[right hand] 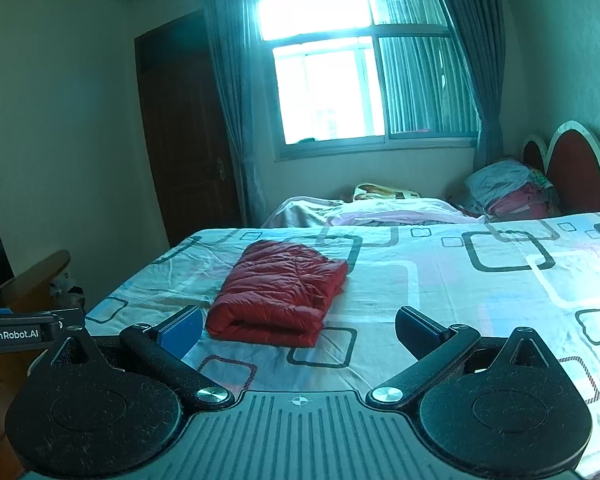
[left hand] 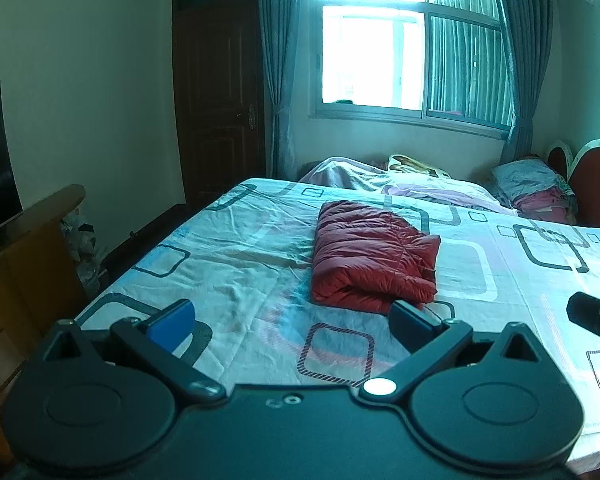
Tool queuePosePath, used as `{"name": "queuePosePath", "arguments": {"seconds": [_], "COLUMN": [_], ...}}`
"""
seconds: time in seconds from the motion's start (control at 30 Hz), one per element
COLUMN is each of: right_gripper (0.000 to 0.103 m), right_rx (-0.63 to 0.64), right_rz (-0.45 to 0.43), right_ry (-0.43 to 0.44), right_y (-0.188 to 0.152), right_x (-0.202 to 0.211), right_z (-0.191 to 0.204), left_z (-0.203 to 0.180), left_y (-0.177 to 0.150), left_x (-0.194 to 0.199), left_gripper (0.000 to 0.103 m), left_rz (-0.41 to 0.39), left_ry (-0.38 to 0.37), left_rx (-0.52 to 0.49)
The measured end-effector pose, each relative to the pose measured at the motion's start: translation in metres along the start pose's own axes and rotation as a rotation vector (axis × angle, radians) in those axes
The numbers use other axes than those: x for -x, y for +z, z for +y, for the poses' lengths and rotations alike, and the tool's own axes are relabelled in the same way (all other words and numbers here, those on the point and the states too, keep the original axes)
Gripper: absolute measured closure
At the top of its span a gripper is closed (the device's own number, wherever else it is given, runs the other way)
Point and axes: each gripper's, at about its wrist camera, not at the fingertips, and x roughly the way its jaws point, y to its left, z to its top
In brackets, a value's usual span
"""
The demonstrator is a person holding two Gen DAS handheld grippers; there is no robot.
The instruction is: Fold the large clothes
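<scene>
A red puffer jacket lies folded into a compact bundle on the bed. It also shows in the right wrist view, left of centre. My left gripper is open and empty, held above the near part of the bed, just short of the jacket's near edge. My right gripper is open and empty, also above the bed with the jacket just ahead to the left. The right gripper's edge shows at the far right of the left wrist view.
The bed sheet is white with square patterns. Crumpled bedding and pillows lie at the far side by the headboard. A wooden cabinet stands left of the bed. A door and window are behind.
</scene>
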Motion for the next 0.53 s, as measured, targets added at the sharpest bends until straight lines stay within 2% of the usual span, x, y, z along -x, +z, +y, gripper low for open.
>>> {"name": "queuePosePath", "arguments": {"seconds": [0.33, 0.43, 0.53], "right_gripper": [0.002, 0.002, 0.002], "right_rx": [-0.003, -0.008, -0.013], "right_rz": [0.024, 0.034, 0.048], "right_ry": [-0.004, -0.010, -0.022], "right_y": [0.000, -0.001, -0.003], "right_x": [-0.014, -0.020, -0.030], "right_z": [-0.004, -0.005, -0.010], "left_z": [-0.006, -0.004, -0.004], "left_y": [0.000, -0.001, 0.001], "left_x": [-0.017, -0.023, -0.040], "left_gripper": [0.000, 0.001, 0.000], "left_rz": [-0.006, -0.032, -0.019], "left_ry": [-0.008, -0.030, -0.026], "left_rx": [-0.021, 0.016, 0.019]}}
